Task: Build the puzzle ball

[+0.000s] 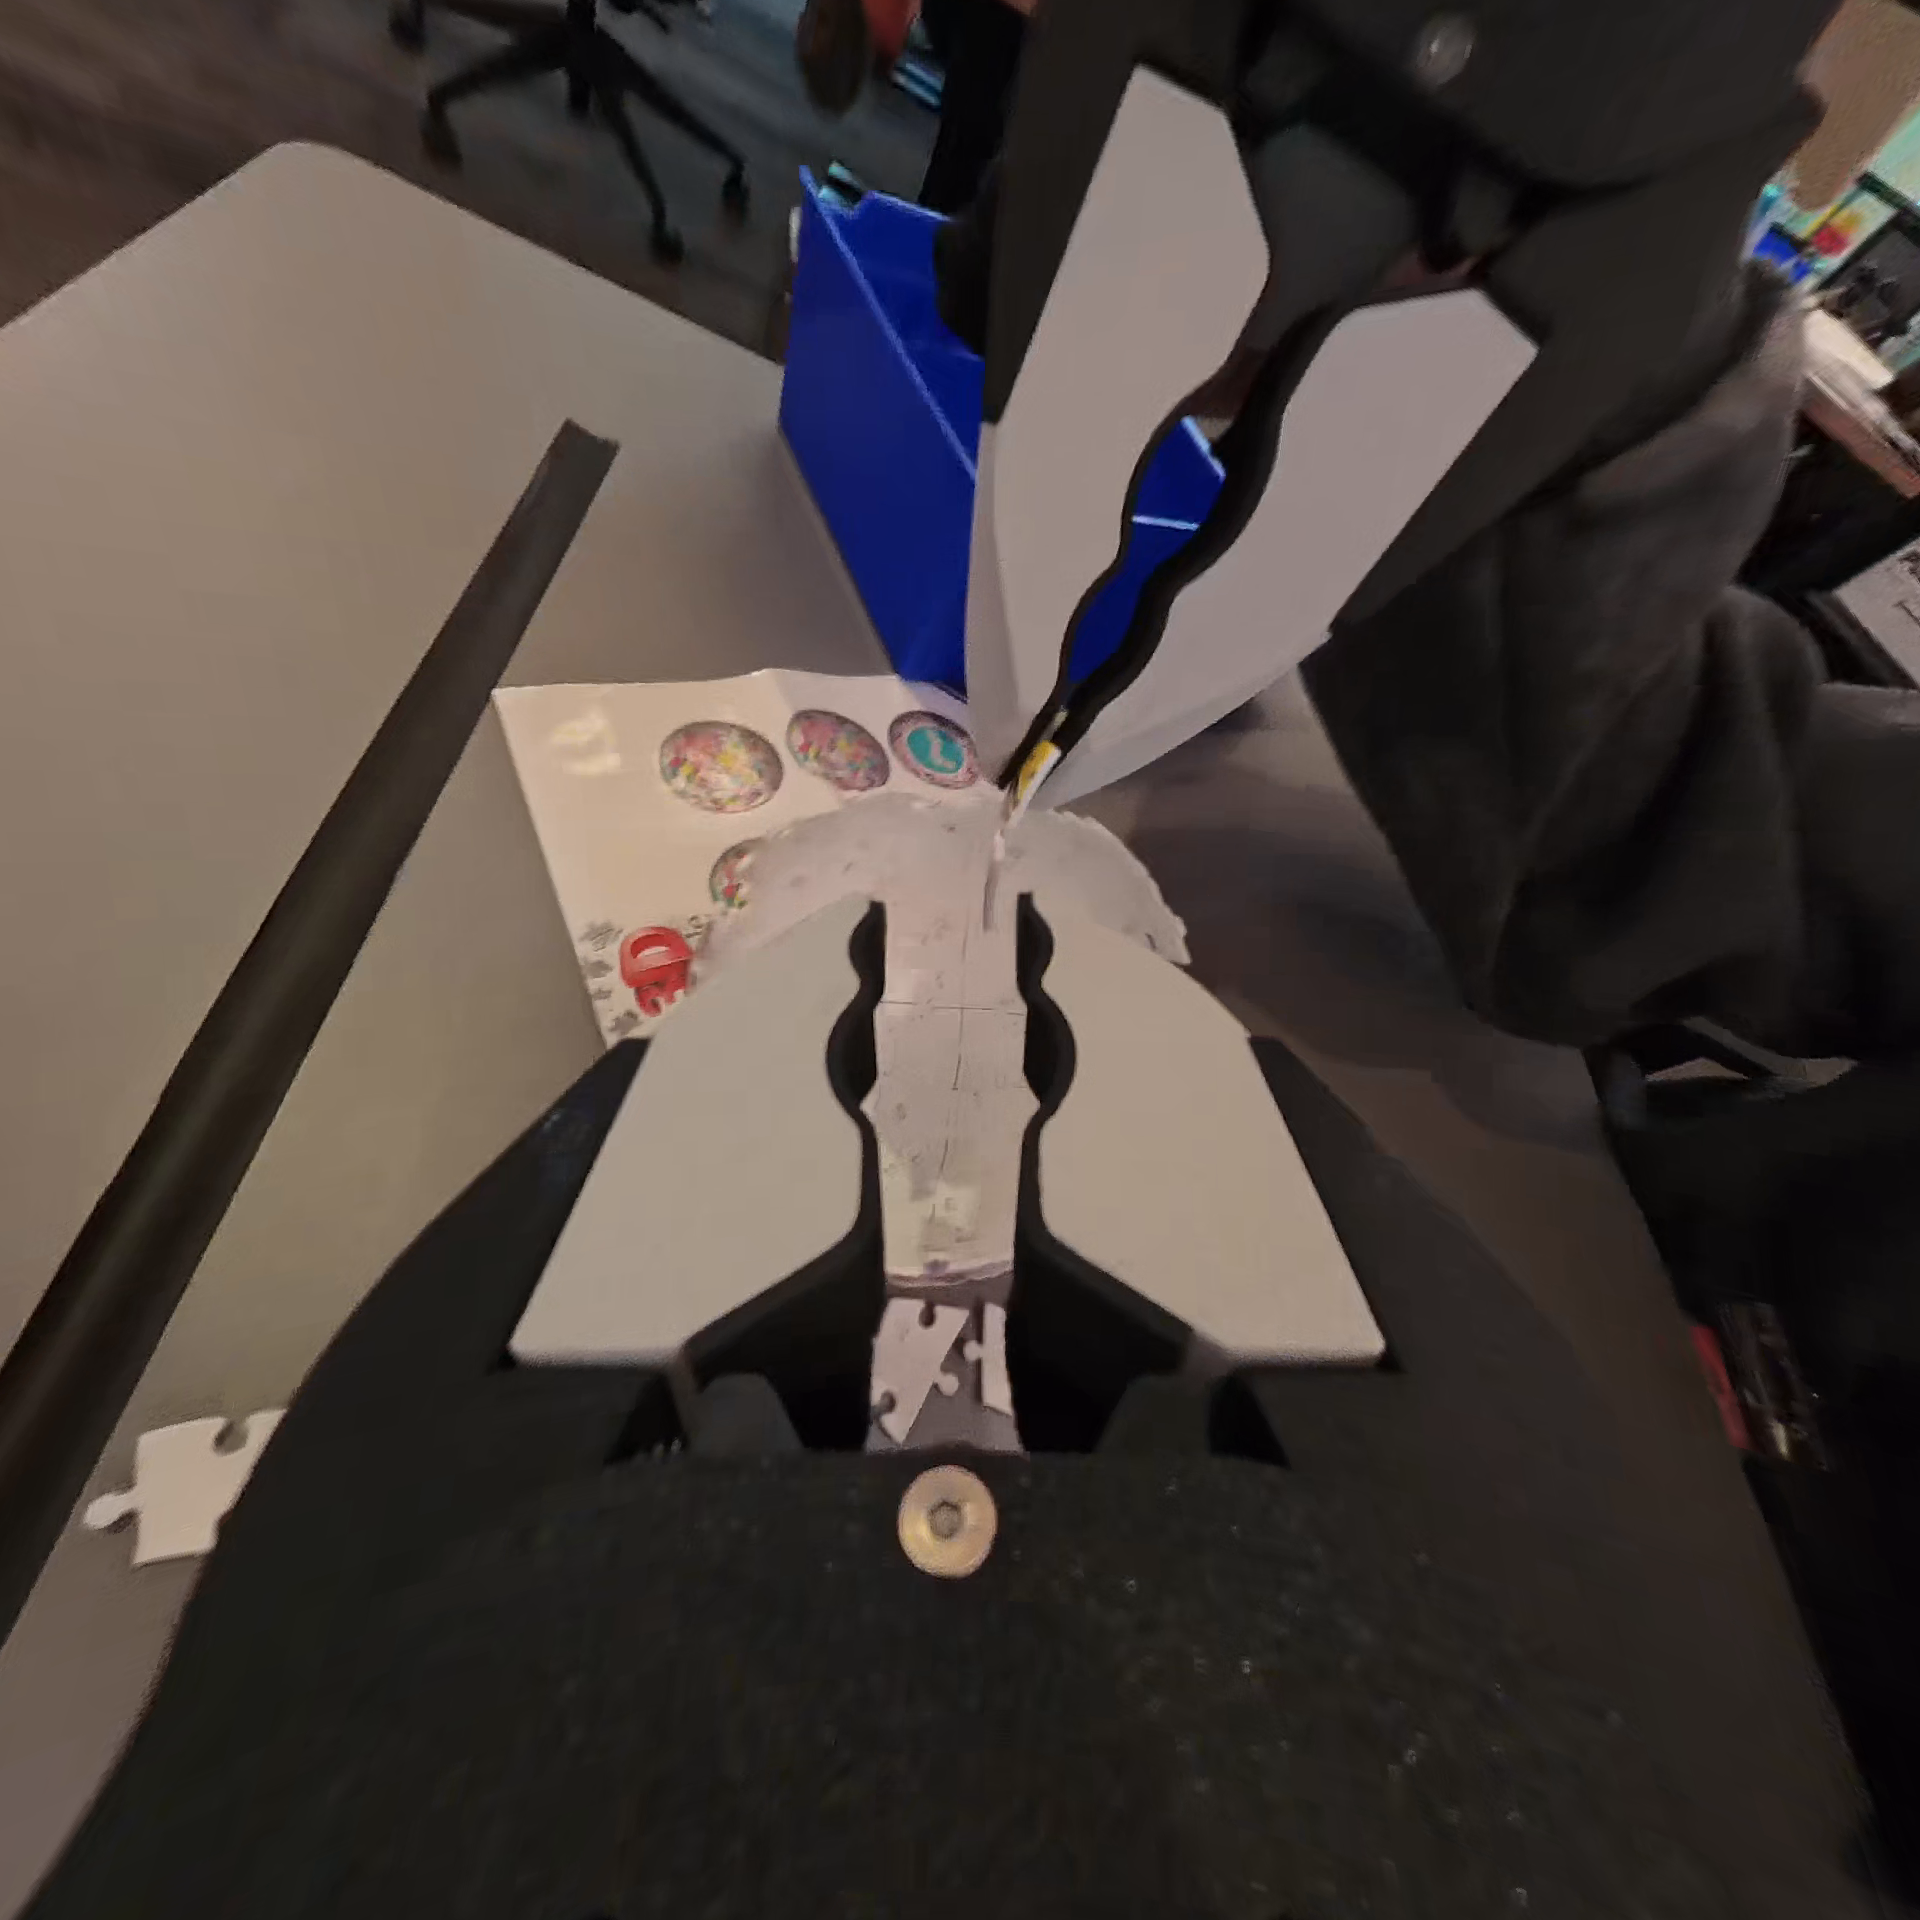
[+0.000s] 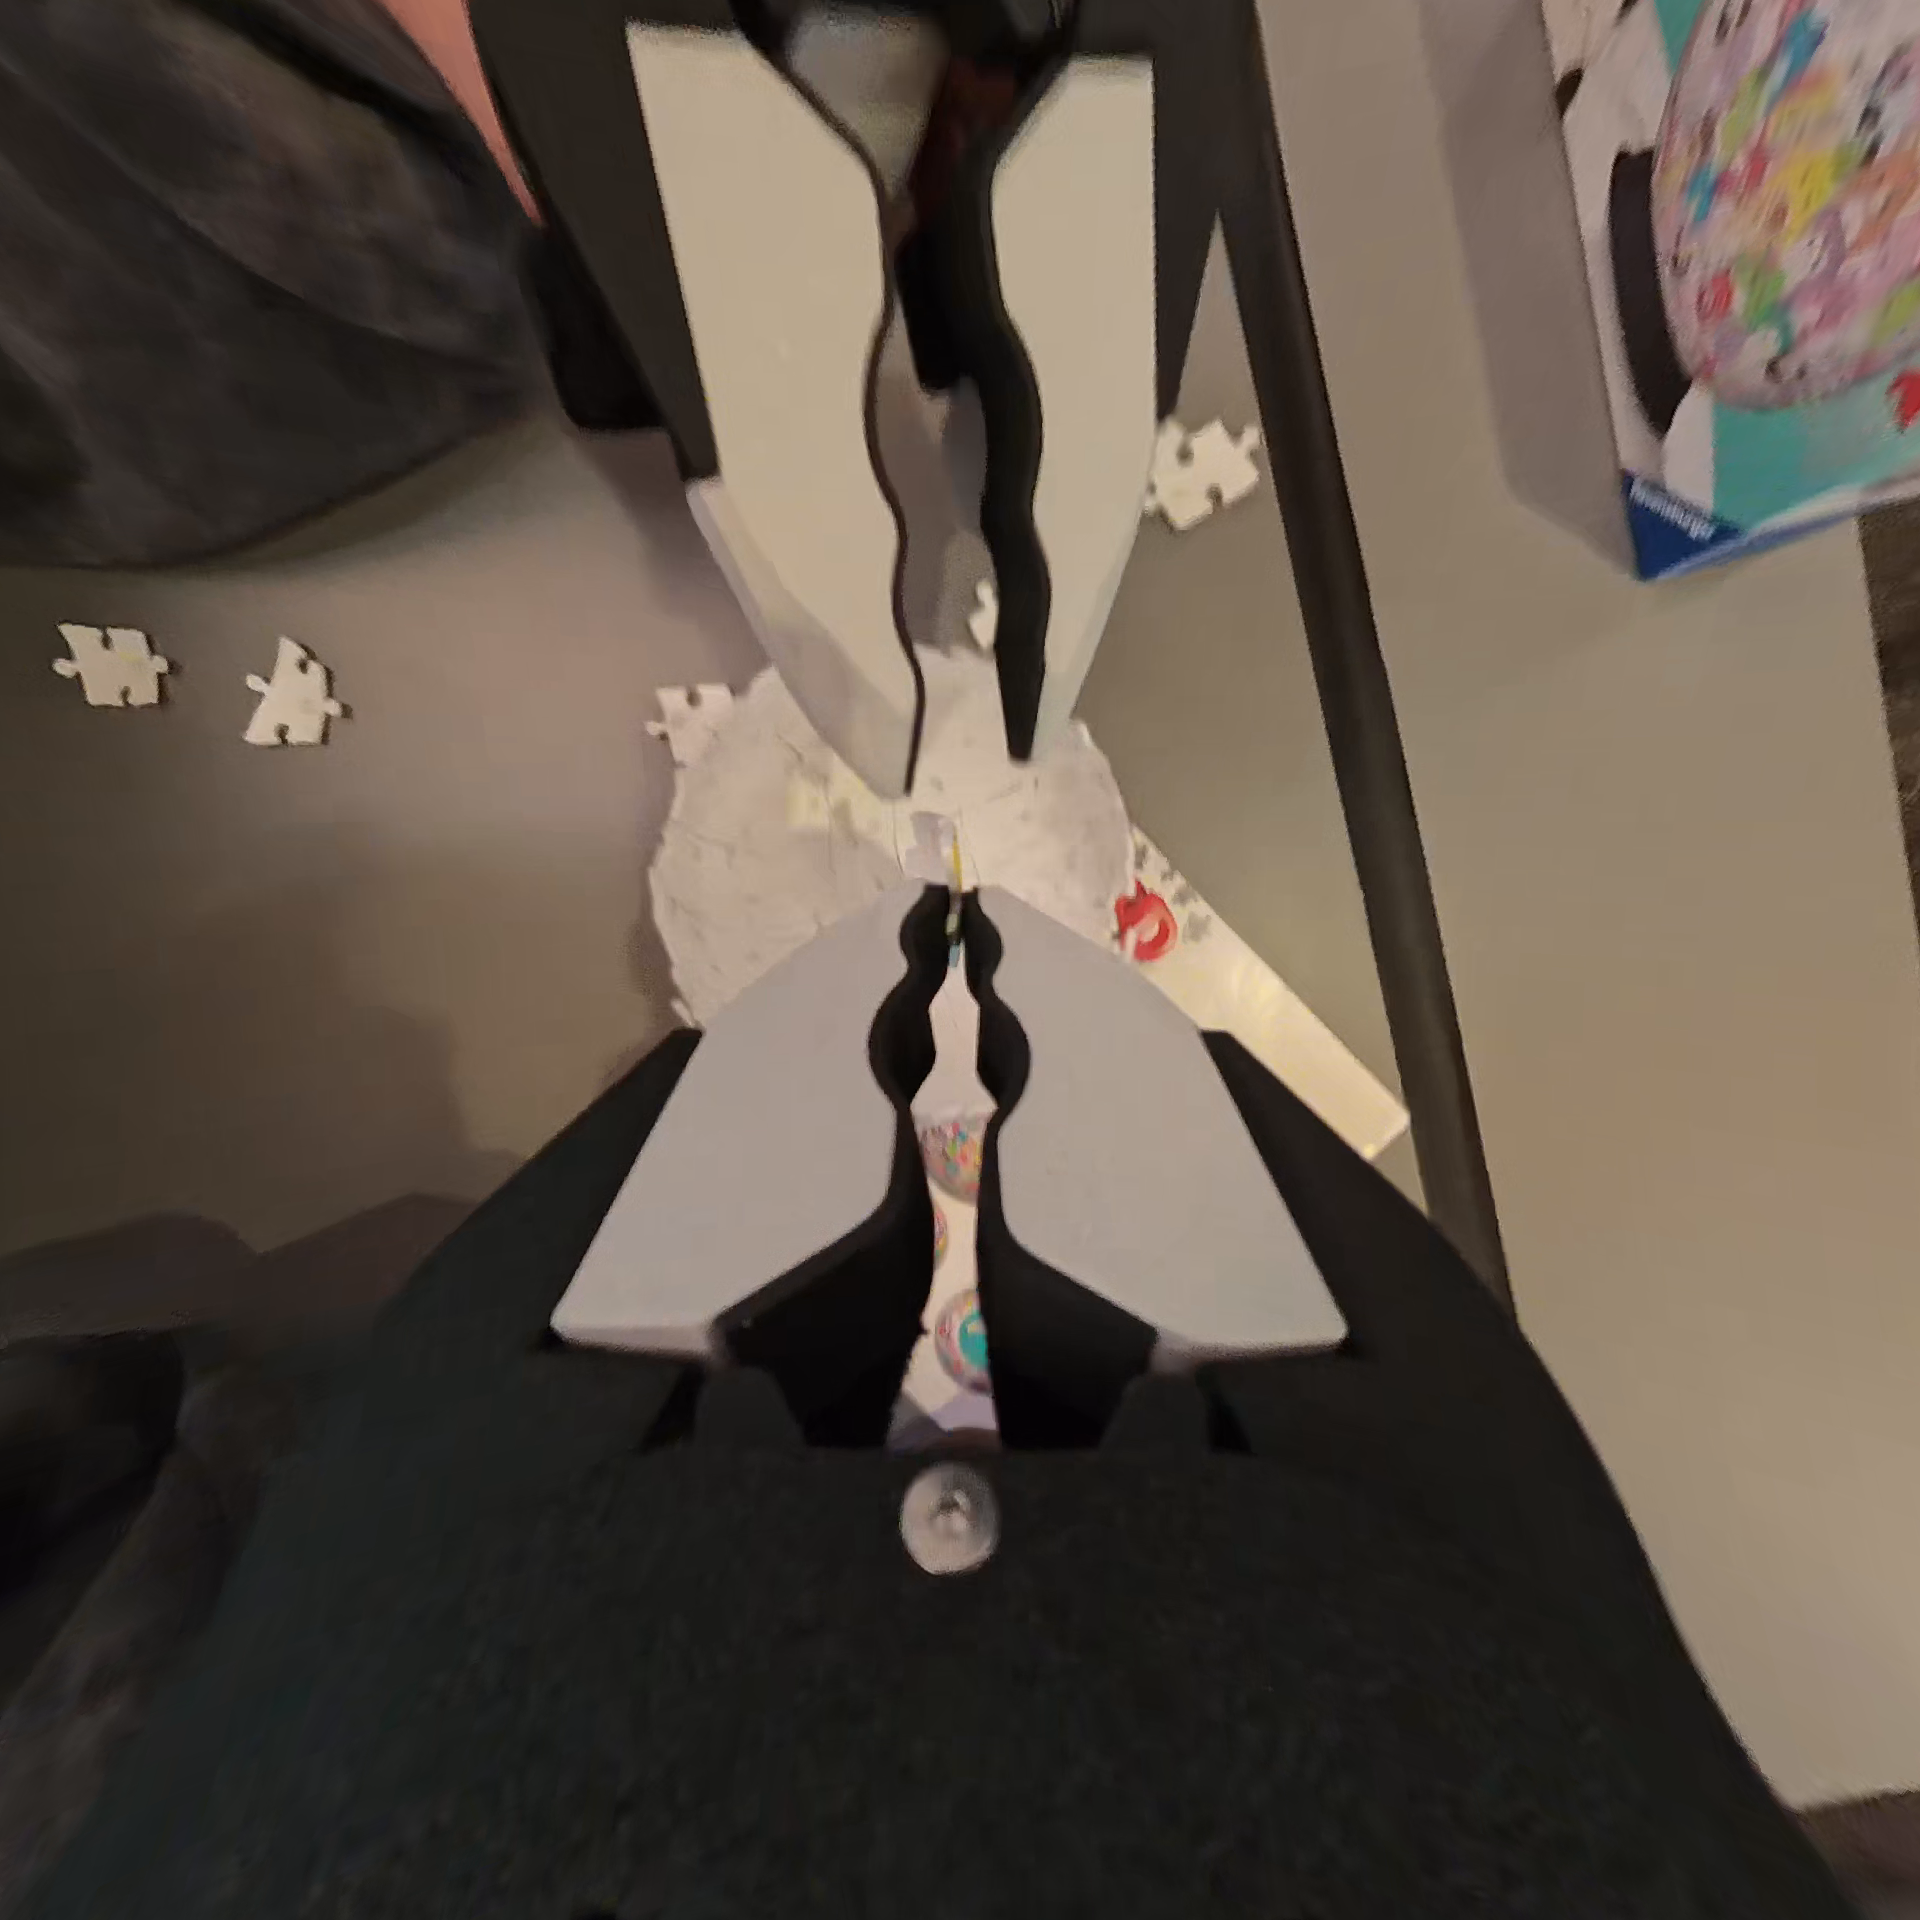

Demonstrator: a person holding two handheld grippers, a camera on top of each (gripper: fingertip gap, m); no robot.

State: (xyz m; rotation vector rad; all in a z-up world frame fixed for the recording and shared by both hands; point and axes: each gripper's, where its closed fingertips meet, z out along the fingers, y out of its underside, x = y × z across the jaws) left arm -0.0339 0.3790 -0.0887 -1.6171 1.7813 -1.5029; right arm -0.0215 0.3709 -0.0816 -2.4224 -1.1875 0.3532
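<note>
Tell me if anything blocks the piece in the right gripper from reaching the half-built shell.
Nothing visible does. The right gripper pinches a small puzzle piece just above the shell, which the left gripper holds. Only a small open gap separates piece and shell.

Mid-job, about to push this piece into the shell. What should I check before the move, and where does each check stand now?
1. Right gripper holds the small piece: ok, pinched edge-on at the tips.
2. Left gripper holds the partial ball shell: ok, the shell sits between its fingers.
3. Piece brought to the shell: ok, it is at the shell's upper edge, touching or nearly so.
4. Tabs lined up with the slot: cannot tell, since the joint is blurred and the piece shows only its edge.
5. Loose pieces on the table lie apart from the shell: ok.
</note>
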